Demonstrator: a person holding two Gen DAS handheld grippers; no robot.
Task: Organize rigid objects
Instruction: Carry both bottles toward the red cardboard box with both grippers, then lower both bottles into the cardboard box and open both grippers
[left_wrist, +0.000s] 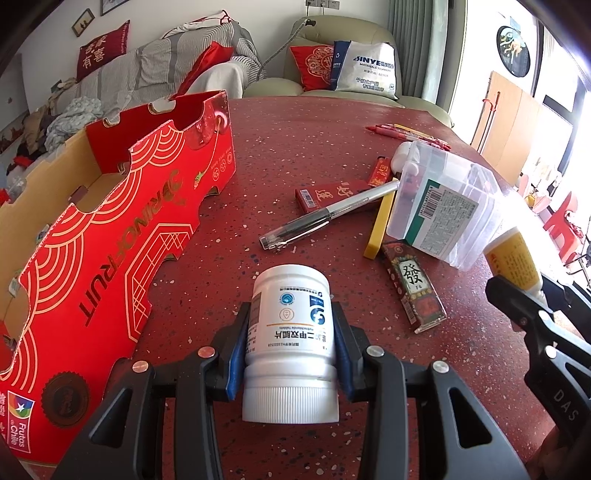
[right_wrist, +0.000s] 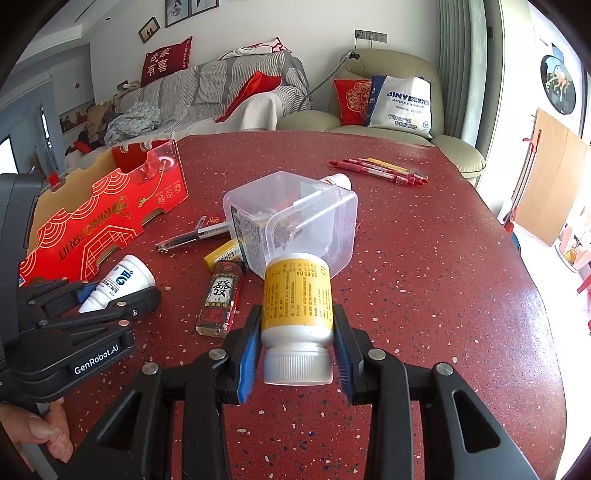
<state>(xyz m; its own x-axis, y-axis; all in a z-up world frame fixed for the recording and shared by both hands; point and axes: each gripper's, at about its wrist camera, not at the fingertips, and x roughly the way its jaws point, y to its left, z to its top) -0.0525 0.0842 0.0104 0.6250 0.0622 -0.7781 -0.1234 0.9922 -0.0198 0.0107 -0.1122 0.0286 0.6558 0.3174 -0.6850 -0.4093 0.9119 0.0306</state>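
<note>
**While both bottles are held, carry them to the red box one at a time**

Since each gripper already has a bottle, the step in hand, as I judge it, is to bring them into the red fruit carton (left_wrist: 110, 229). The left gripper (left_wrist: 291, 350) is clenched on the white pill bottle (left_wrist: 291, 332); its blue pads (left_wrist: 236, 354) press on both sides of the body, and the ribbed cap points back toward the camera. The right gripper (right_wrist: 295, 343) grasps the yellow-label pill bottle (right_wrist: 297, 306) in the same way, cap toward the camera.

The carton lies to the left of the left gripper, near it, with its open side upward. Ahead of both grippers, on the red speckled table (left_wrist: 295, 140), remain a clear plastic container (right_wrist: 295, 221) on its side, a black pen (left_wrist: 328, 218), a lighter with a green character (left_wrist: 413, 291), and red markers (right_wrist: 380, 170) farther away.

To do it well, I would lift the white bottle above the scalloped carton wall before moving sideways, because the wall is thin and may fold. Lower the bottle to the carton floor before opening the jaws, so it does not roll. The right gripper should wait, because the two tools are close together.
</note>
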